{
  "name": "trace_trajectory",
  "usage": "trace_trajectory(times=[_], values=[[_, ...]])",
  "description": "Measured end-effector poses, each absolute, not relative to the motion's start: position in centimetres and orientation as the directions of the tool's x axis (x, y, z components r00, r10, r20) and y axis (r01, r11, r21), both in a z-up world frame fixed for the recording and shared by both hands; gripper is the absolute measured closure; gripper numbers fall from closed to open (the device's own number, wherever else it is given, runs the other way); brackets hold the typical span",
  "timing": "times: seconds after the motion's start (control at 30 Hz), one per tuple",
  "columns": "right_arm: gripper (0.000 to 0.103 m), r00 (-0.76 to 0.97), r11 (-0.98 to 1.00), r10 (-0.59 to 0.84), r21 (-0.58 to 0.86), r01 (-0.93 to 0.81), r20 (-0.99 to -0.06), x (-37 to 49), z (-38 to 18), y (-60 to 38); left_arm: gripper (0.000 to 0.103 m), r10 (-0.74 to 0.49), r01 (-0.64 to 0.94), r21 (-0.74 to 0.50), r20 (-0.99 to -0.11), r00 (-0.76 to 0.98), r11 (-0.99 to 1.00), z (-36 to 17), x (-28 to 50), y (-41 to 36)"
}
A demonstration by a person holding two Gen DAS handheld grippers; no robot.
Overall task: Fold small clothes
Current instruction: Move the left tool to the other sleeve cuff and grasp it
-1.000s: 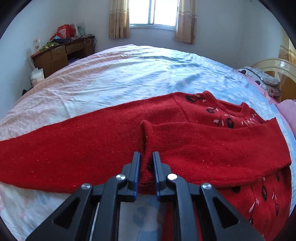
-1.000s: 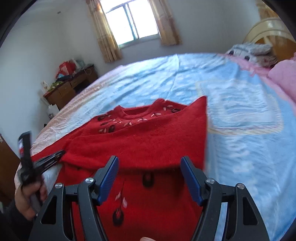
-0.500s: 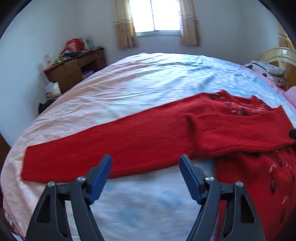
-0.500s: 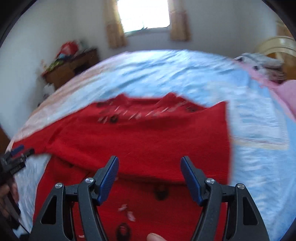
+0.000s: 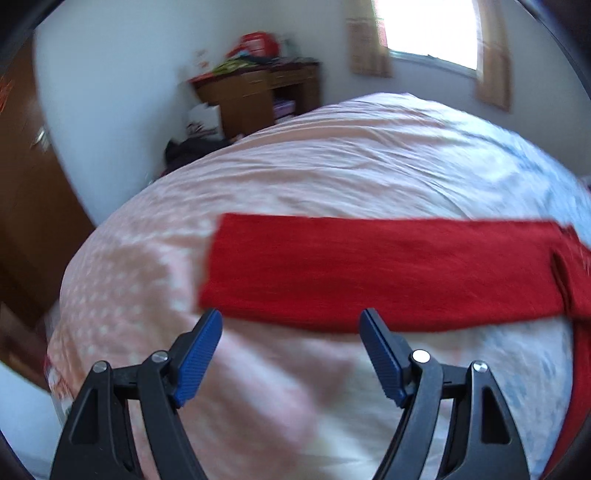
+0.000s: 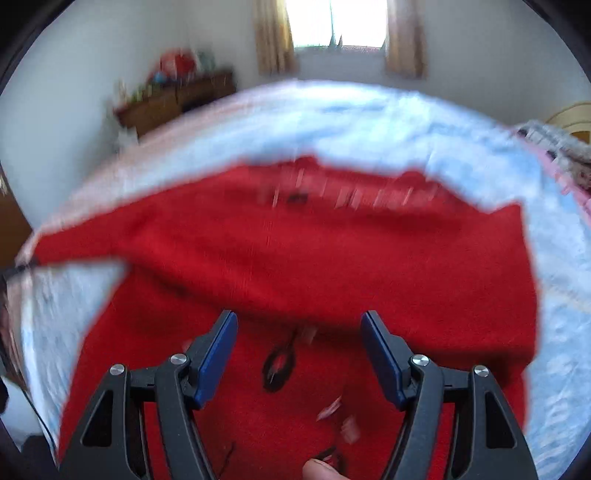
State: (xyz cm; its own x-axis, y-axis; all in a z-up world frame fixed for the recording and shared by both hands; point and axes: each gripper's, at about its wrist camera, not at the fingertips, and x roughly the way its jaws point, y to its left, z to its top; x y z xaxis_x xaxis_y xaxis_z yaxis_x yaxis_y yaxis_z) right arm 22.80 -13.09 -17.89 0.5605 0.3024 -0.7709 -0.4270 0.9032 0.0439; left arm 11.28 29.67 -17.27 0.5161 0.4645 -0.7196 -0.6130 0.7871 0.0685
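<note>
Released since a second ago, red sweater (image 6: 295, 258) lies flat on bed (image 5: 332, 155), one sleeve (image 5: 369, 266) stretched out | left gripper (image 5: 291, 332) fingers just opened wide, empty, near cuff | right gripper (image 6: 299, 332) fingers wide, empty, above sweater body.

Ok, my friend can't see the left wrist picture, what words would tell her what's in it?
Open blue-tipped tongs hang over a bed, empty, just short of a long red sweater sleeve lying flat across it. A wooden desk and a bright window are behind; the picture is blurry.
</note>
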Motion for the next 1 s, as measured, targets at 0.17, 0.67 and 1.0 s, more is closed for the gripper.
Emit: trace_trajectory(times=[0.17, 0.67, 1.0], values=[[0.029, 0.649, 0.903, 0.25, -0.069, -0.424, -0.719, 20.6, -18.4, -12.2, 0.024, 0.483, -0.661, 0.026, -0.705, 0.52, 0.75, -17.3, 9.6, 32.0], [0.026, 0.638, 0.908, 0.298, 0.004, -0.42, -0.71, 21.1, -18.6, -13.0, 0.044, 0.468, -0.702, -0.056, -0.707, 0.53, 0.71, -18.7, 10.5, 35.6], [0.026, 0.641, 0.908, 0.3, 0.005, -0.419, -0.706, 21.1, -18.6, -13.1, 0.088, 0.414, -0.602, -0.014, -0.714, 0.564, 0.798, -18.3, 12.3, 33.4]])
